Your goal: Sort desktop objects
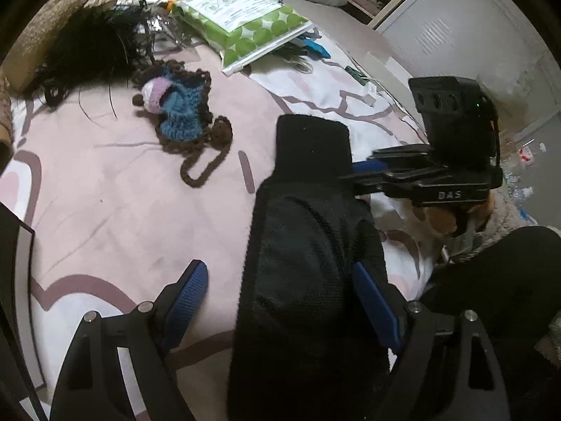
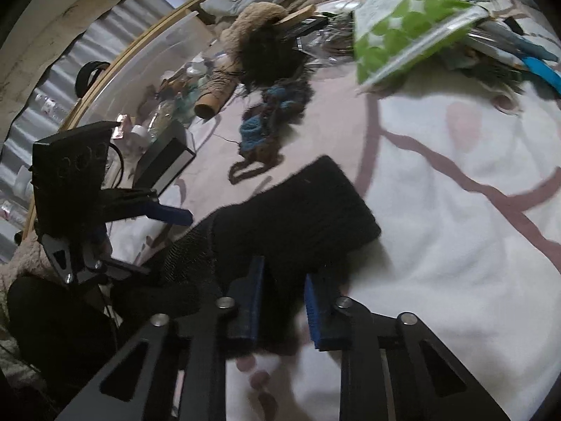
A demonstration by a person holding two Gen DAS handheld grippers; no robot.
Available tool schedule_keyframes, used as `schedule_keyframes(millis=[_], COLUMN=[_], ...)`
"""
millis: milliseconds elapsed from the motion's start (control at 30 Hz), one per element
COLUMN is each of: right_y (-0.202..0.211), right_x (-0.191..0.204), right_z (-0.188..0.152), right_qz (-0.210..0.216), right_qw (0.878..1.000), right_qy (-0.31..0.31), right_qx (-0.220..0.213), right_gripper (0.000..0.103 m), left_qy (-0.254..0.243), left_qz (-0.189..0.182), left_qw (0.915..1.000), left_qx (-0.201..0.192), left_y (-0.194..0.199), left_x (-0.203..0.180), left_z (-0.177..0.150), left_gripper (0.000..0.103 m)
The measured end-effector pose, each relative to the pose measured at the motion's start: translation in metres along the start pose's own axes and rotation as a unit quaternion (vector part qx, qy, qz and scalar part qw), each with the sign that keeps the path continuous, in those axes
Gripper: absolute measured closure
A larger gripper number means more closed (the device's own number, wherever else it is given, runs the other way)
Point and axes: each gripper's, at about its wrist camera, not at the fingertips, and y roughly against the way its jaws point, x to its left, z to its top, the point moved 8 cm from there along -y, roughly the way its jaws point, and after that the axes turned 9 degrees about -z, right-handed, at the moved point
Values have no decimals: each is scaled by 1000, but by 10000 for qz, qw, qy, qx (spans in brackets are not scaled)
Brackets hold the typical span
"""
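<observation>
Clearly the sorting has barely begun. Everything sits on a pink-and-white bedspread [image 1: 105,210], and most of it has not been touched: a green dotted pouch [image 1: 252,24] lies at the far edge on a heap of pens and clear wrappers, a blue and brown crochet piece [image 1: 178,112] rests by itself nearer the middle, and a mass of black hair or feathers [image 1: 80,49] sprawls beside it. None of these looks grouped or put away yet.

The item being dealt with is a long black knit piece [image 1: 308,245], perhaps a sock or sleeve, stretched across the cover between both tools. The right gripper [image 2: 282,310] is clamped onto one edge of it; its blue pads [image 2: 313,312] pinch the dark cloth, which bunches between them. The left gripper [image 1: 277,305] stands spread wide, straddling the near end of the same cloth. One pad is just beside the fabric's edge, the other well clear on the bare cover, so I judge it is not gripping anything.

Off to the side a clear plastic bin [image 2: 154,80] holds bottles and small clutter. It may be where things go, though I cannot tell. By my reckoning, nearly the whole job remains.
</observation>
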Motion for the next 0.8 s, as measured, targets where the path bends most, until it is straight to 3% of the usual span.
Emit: schedule_keyframes(millis=[133,167,200,367,600,667,733,800], right_y=[-9,-10,-11,-13,-13,-16,-19,-22], right_x=[14,16,19,28,39,38,32,25], right_z=[8,10,12,24,45,44,40,37], right_qz=[64,91,118,213,351,322,195,155], right_qw=[9998,9998,9997,9992,9983,9987,9992,9996], right_qy=[163,190,217,263,227,222,195,97], right_qx=[-29,-38,-55,-200,-405,-342,-277,-221], right_gripper=[86,87,87,88,88,88,88,88], left_qy=[375,406,406,253,-39,-303,-386,-190], left_qz=[-352,-398,-406,-132,723,1284,1651,1435], left_qw=[9985,9981,9980,9993,9972,9905,9843,9879], left_qx=[212,252,279,240,-164,-390,-490,-564], left_y=[-3,-4,-5,0,30,41,47,49], left_x=[3,3,2,2,11,16,22,23], left_z=[-5,-6,-7,-6,12,18,22,21], left_gripper=[23,33,44,54,62,70,70,67])
